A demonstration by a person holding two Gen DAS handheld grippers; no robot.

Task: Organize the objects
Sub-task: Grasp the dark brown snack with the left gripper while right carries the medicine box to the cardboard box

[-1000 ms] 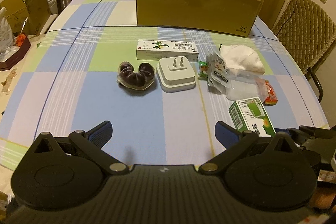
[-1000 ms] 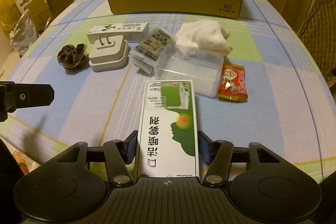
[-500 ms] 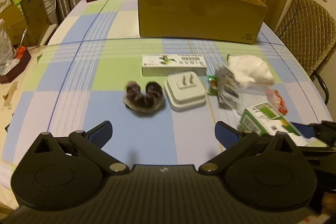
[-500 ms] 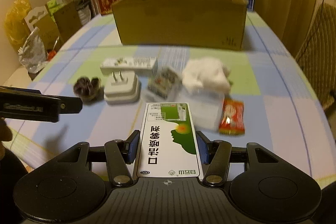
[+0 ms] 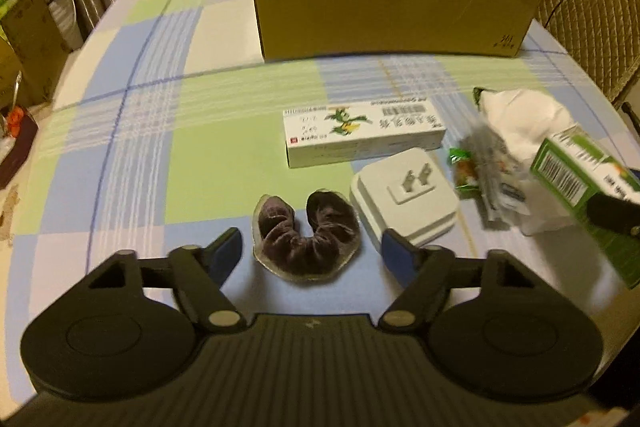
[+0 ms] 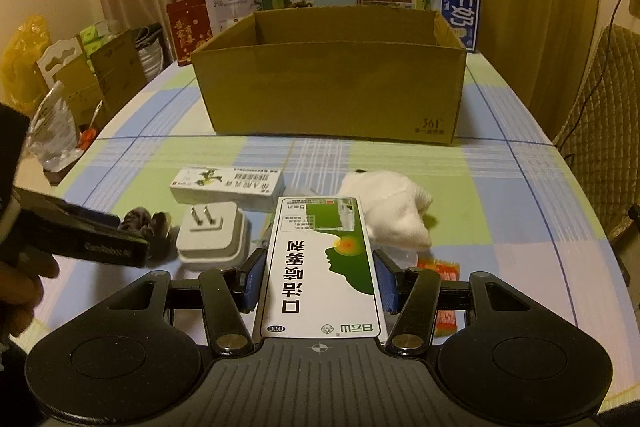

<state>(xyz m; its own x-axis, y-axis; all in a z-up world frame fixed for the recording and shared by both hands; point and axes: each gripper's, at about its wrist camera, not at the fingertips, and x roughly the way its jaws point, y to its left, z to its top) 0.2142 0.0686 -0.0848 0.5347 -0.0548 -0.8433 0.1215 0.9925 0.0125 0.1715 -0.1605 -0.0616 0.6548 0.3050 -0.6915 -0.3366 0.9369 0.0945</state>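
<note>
1. The checked counter (image 5: 120,131) fills both views.
2. An open cardboard box (image 6: 332,87) stands at its far side.
3. My right gripper (image 6: 319,281) clamps the green-and-white medicine box (image 6: 320,267), raised above the counter.
4. My left gripper (image 5: 312,253) is closing around the dark scrunchie (image 5: 306,237) on the counter, pads not yet touching, beside the white plug adapter (image 5: 404,199).

— Where is my left view looking from?
— Low over the near edge of the surface (image 5: 132,131), tilted steeply down, close on the dark scrunchie (image 5: 306,237).
— And my right?
— Higher, flatter, facing the cardboard box (image 6: 332,87). Both share the box, white plug (image 5: 404,193) and long carton (image 5: 362,137).
</note>
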